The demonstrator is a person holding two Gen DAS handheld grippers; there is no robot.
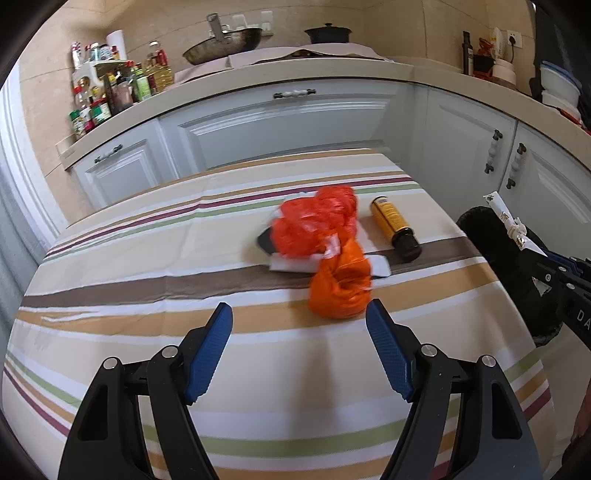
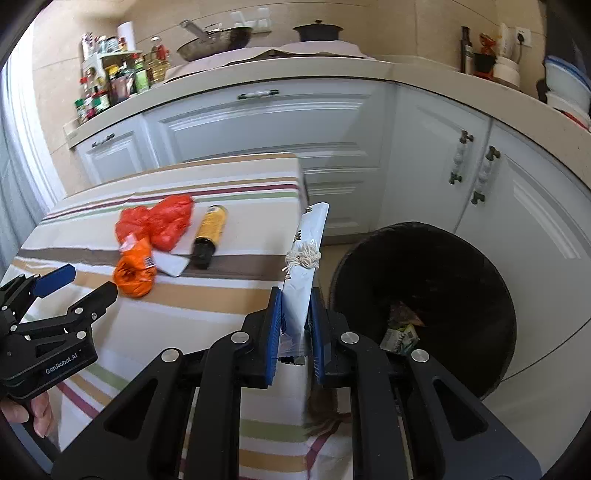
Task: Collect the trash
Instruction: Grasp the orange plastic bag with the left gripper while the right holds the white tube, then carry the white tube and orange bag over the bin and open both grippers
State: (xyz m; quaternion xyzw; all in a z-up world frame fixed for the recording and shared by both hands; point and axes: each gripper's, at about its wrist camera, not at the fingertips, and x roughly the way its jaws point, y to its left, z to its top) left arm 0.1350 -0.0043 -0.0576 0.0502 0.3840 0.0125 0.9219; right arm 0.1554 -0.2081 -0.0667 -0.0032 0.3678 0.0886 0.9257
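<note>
On the striped tablecloth [image 1: 147, 258] lie a crumpled red plastic bag [image 1: 317, 221], an orange tied bag [image 1: 340, 288], a white flat packet [image 1: 295, 264] under them and a yellow-labelled brown bottle [image 1: 395, 227]. My left gripper [image 1: 299, 347] hangs open just short of the orange bag, with nothing between its blue pads. In the right wrist view my right gripper [image 2: 295, 325] is shut on a white paper wrapper [image 2: 306, 254] tied with string, which sticks up at the table's right edge. The black bin [image 2: 424, 295] stands on the floor just right of it, with some trash inside.
White kitchen cabinets [image 2: 266, 129] run behind the table, under a counter with spice bottles [image 1: 103, 96], a wok [image 1: 225, 40] and a dark pot [image 1: 328, 33]. A hand [image 2: 37, 410] holds the left gripper [image 2: 79, 284] at the lower left of the right wrist view.
</note>
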